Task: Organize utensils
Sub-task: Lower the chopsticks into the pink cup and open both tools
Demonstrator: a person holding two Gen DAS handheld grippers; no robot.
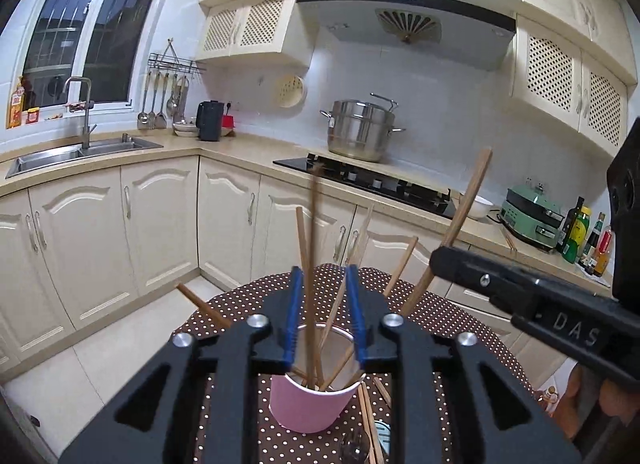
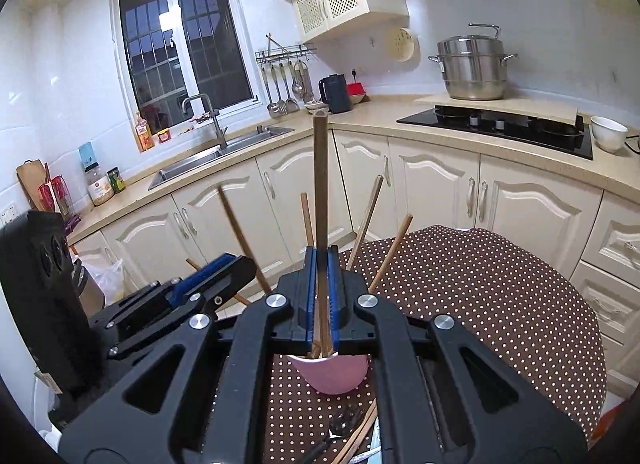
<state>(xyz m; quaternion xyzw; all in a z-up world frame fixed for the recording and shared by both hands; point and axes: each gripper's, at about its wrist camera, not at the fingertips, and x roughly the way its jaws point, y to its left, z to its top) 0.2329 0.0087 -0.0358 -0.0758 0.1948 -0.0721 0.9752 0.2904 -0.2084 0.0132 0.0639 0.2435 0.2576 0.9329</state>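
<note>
A pink cup stands on the dotted tablecloth and holds several wooden chopsticks that lean outward. My left gripper hovers just above the cup, open. A blurred chopstick stands loose between its blue pads, touching neither, with its lower end in the cup. My right gripper is shut on an upright brown chopstick directly over the pink cup. In the left wrist view the right gripper comes in from the right, clamping that chopstick. The left gripper shows at the left of the right wrist view.
The round table wears a brown cloth with white dots. Loose chopsticks and a glass object lie close in front of the cup. Beyond are cream cabinets, a sink, a hob with a steel pot, and bottles.
</note>
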